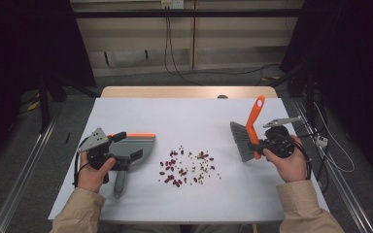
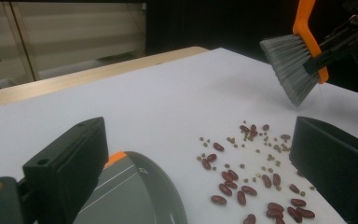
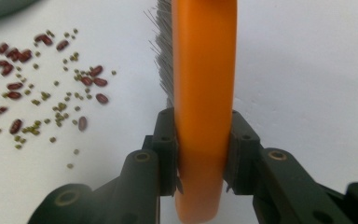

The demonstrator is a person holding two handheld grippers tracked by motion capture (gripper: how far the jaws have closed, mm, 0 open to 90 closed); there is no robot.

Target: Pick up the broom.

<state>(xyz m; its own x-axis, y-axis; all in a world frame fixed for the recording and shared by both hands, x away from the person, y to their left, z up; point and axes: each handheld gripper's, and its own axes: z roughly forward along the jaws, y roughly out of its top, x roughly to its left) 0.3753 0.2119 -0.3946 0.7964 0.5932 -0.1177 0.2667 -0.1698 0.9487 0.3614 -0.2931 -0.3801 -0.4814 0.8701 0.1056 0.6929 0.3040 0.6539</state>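
- Brush point(image 1: 248, 132): held by the right tongs point(image 3: 200, 144), jaws closed on its orange handle from both sides. It hangs just above the tabletop point(image 1: 189, 116), to the right of the spill, bristles pointing toward the beans.
- Handling, brush: likely light; stiff plastic handle, soft bristles that will splay under pressure. The smooth handle may twist in the grip; a hold close to the bristle head, as now, looks best.
- Beans point(image 1: 187, 166): loose red beans and small green ones, scattered at the tabletop's centre. Small, hard and likely to roll; sweep them slowly.
- Dustpan point(image 1: 135, 146): lies flat, left of the beans, well apart from the brush.
- Left tongs point(image 1: 132, 158): jaws wide apart over the dustpan, holding nothing between them.
- Obstructions: none between brush, beans and dustpan.
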